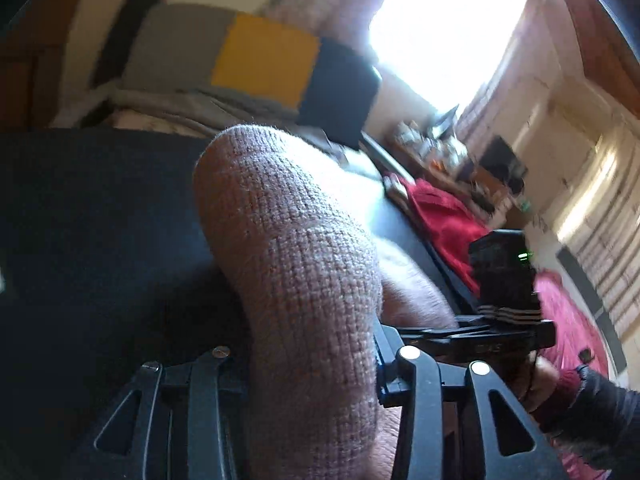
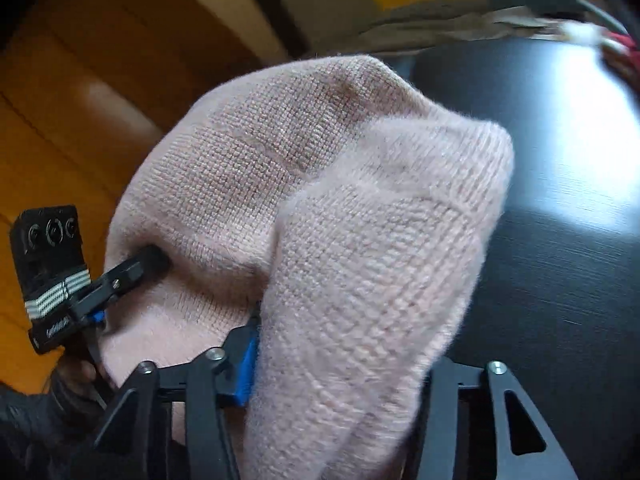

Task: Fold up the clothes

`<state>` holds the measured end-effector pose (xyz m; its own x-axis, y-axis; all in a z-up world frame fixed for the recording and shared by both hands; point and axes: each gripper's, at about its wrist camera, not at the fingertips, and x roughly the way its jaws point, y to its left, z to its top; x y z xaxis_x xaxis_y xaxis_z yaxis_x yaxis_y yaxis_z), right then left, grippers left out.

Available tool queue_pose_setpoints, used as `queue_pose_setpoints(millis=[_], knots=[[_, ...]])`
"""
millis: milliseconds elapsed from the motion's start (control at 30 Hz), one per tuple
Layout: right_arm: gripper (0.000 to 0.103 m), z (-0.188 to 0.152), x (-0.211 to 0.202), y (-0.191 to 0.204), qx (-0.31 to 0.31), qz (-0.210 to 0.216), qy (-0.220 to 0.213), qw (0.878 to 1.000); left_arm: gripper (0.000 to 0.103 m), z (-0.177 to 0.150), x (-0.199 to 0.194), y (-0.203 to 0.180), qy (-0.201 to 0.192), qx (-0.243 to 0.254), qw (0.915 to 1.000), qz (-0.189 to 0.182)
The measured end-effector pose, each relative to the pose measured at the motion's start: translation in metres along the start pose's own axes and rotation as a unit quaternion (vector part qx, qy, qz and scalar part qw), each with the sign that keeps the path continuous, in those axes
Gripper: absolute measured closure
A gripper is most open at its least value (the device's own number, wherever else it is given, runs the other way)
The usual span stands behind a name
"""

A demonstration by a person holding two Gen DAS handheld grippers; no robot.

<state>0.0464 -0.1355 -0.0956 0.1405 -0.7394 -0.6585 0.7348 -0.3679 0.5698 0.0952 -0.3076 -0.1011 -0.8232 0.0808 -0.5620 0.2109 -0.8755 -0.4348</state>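
In the left wrist view, the left tongs are closed on a thick fold of a pale pink knitted sweater, which bulges up between the black arms above a dark matte tabletop. The right tongs reach in from the right edge, with a crumpled red garment behind them. In the right wrist view, the right tongs pinch another bunch of the same pink sweater, raised over the dark tabletop. At left, the left tongs bite the sweater's edge above an orange wooden floor.
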Motion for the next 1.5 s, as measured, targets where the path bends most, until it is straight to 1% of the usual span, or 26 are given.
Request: queue_pose_setpoints(millis=[33, 133, 233, 333, 433, 500, 567, 600, 667, 733, 767, 800, 833, 900, 967, 1000, 1033, 1100, 1167, 1200, 1233, 1300, 1333, 1400, 1433, 1500], knots=[[0.055, 0.006, 0.013, 0.015, -0.008, 0.014, 0.006, 1.0, 0.062, 0.001, -0.016, 0.01, -0.016, -0.007, 0.9999, 0.002], [0.057, 0.032, 0.052, 0.071, -0.048, 0.06, 0.022, 0.997, 0.062, 0.008, -0.061, 0.036, -0.065, -0.005, 0.9974, 0.031], [0.058, 0.062, 0.093, 0.135, -0.101, 0.1, 0.038, 0.989, 0.062, 0.024, -0.11, 0.063, -0.12, -0.006, 0.9906, 0.066], [0.058, 0.098, 0.126, 0.2, -0.148, 0.141, 0.037, 0.978, 0.062, 0.046, -0.163, 0.095, -0.177, -0.011, 0.9787, 0.103], [0.058, 0.14, 0.155, 0.274, -0.202, 0.177, 0.031, 0.963, 0.062, 0.068, -0.214, 0.13, -0.224, -0.028, 0.9654, 0.131], [0.058, 0.161, 0.172, 0.315, -0.232, 0.193, 0.032, 0.953, 0.061, 0.08, -0.242, 0.16, -0.245, -0.055, 0.9562, 0.15], [0.058, 0.18, 0.197, 0.353, -0.259, 0.201, 0.037, 0.944, 0.061, 0.083, -0.259, 0.191, -0.258, -0.088, 0.9478, 0.165], [0.058, 0.189, 0.212, 0.371, -0.27, 0.204, 0.042, 0.94, 0.061, 0.083, -0.266, 0.217, -0.261, -0.115, 0.9419, 0.177], [0.058, 0.202, 0.249, 0.4, -0.29, 0.199, 0.059, 0.934, 0.061, 0.076, -0.266, 0.261, -0.247, -0.173, 0.9318, 0.202], [0.058, 0.205, 0.303, 0.416, -0.308, 0.167, 0.091, 0.932, 0.061, 0.055, -0.25, 0.319, -0.204, -0.249, 0.9177, 0.233], [0.058, 0.204, 0.333, 0.421, -0.313, 0.144, 0.114, 0.932, 0.061, 0.035, -0.237, 0.343, -0.178, -0.295, 0.9098, 0.231], [0.061, 0.199, 0.363, 0.417, -0.312, 0.113, 0.146, 0.932, 0.06, 0.016, -0.225, 0.367, -0.152, -0.34, 0.8993, 0.229], [0.06, 0.191, 0.379, 0.409, -0.308, 0.105, 0.159, 0.932, 0.057, -0.001, -0.214, 0.389, -0.13, -0.378, 0.8884, 0.226], [0.054, 0.178, 0.408, 0.394, -0.298, 0.093, 0.181, 0.933, 0.056, -0.006, -0.213, 0.391, -0.146, -0.372, 0.8911, 0.215], [0.051, 0.182, 0.409, 0.382, -0.269, 0.126, 0.175, 0.939, 0.056, -0.012, -0.213, 0.393, -0.162, -0.366, 0.8934, 0.205], [0.05, 0.182, 0.41, 0.382, -0.271, 0.127, 0.171, 0.939, 0.055, -0.013, -0.213, 0.394, -0.168, -0.361, 0.8948, 0.201], [0.048, 0.182, 0.411, 0.381, -0.272, 0.128, 0.167, 0.939, 0.055, -0.006, -0.212, 0.389, -0.163, -0.349, 0.8988, 0.209], [0.042, 0.185, 0.412, 0.383, -0.274, 0.116, 0.164, 0.941, 0.055, 0.005, -0.219, 0.381, -0.159, -0.338, 0.9048, 0.205], [0.038, 0.196, 0.408, 0.382, -0.278, 0.101, 0.155, 0.942, 0.054, 0.009, -0.232, 0.374, -0.161, -0.338, 0.9034, 0.209], [0.035, 0.201, 0.406, 0.382, -0.28, 0.094, 0.151, 0.943, 0.054, 0.011, -0.238, 0.37, -0.163, -0.336, 0.9027, 0.213], [0.034, 0.205, 0.404, 0.382, -0.284, 0.086, 0.144, 0.944, 0.054, 0.012, -0.243, 0.364, -0.165, -0.322, 0.9021, 0.234], [0.032, 0.212, 0.386, 0.391, -0.315, 0.048, 0.102, 0.942, 0.057, 0.021, -0.253, 0.339, -0.182, -0.279, 0.8989, 0.284], [0.032, 0.215, 0.376, 0.399, -0.332, 0.029, 0.074, 0.94, 0.057, 0.025, -0.269, 0.343, -0.196, -0.262, 0.8982, 0.294], [0.032, 0.215, 0.359, 0.428, -0.365, 0.028, 0.014, 0.93, 0.056, 0.044, -0.289, 0.339, -0.232, -0.219, 0.8991, 0.3], [0.032, 0.213, 0.35, 0.442, -0.382, 0.031, -0.013, 0.923, 0.056, 0.053, -0.29, 0.341, -0.237, -0.206, 0.8996, 0.304], [0.032, 0.202, 0.334, 0.469, -0.425, 0.067, -0.032, 0.902, 0.055, 0.075, -0.29, 0.347, -0.236, -0.178, 0.9003, 0.32]])
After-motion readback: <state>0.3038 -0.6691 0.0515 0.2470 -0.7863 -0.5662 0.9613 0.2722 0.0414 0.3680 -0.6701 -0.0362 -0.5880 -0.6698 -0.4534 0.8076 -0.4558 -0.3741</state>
